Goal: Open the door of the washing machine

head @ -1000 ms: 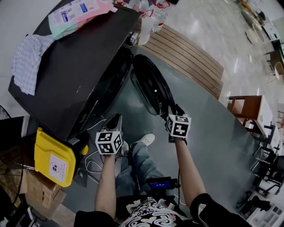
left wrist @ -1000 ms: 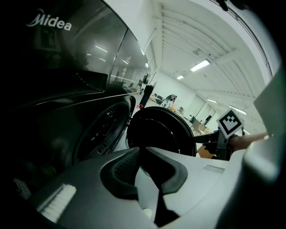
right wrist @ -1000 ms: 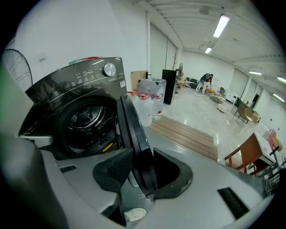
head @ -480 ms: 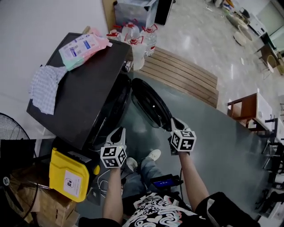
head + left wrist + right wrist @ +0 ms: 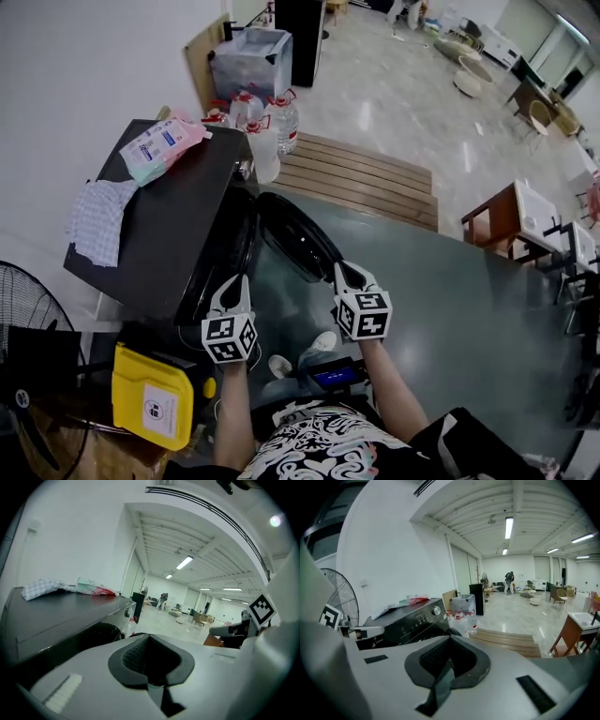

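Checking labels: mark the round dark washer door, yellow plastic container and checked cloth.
round dark washer door [image 5: 298, 240], head view, glass middle
yellow plastic container [image 5: 150, 394], head view, flat side
checked cloth [image 5: 97, 221], head view, middle

Both grippers have lifted. The right gripper, whose jaws were apart at the lower rim of the door a second ago, now has them together and empty. The left gripper has also closed its jaws on nothing. In the head view the washing machine has shrunk toward the left, and a fan has appeared at lower left.
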A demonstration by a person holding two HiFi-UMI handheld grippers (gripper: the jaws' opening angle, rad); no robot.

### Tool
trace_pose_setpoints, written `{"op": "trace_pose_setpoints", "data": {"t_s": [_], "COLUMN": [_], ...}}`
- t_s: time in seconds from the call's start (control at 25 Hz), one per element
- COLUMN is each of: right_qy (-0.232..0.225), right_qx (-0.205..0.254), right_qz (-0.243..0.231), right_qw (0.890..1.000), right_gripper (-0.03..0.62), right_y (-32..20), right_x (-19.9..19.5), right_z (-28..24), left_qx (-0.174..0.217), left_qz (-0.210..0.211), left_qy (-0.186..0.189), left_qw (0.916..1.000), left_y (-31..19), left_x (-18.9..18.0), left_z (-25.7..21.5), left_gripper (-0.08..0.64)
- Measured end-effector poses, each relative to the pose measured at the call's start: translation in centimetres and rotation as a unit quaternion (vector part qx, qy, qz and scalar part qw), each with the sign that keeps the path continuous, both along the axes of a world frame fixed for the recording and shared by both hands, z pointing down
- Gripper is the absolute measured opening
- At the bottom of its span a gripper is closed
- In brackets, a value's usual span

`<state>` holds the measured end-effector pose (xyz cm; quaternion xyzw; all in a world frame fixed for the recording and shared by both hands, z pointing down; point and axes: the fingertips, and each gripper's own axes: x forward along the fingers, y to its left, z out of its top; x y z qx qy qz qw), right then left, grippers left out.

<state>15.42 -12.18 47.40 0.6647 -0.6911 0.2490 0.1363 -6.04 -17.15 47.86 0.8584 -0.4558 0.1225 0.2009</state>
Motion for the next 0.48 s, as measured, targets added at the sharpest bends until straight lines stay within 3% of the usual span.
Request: {"op": "trace_pose_setpoints", "data": {"t_s": [0.32, 0.48], "right_qy": [-0.003, -0.003], "right_qx": [0.002, 0.001], "right_qz": [0.010, 0.003], "right_qw": [1.000, 1.000], "right_gripper": [0.002, 0.002], "right_y": [2.0, 2.1], "right_x": [-0.3, -0.6], "right_z": [-0.6, -0.6], "left_qx": [0.008, 0.010], "left_qz": [0.000, -0.002], "left_qy": [0.012, -0.001], "left_qw": [0.9999, 0.9999], "left_y": [0.5, 0.8], "left_x": [-0.2, -0.5], "left_z": [-1.9, -1.7], "left_gripper": [0.000, 0.002]}}
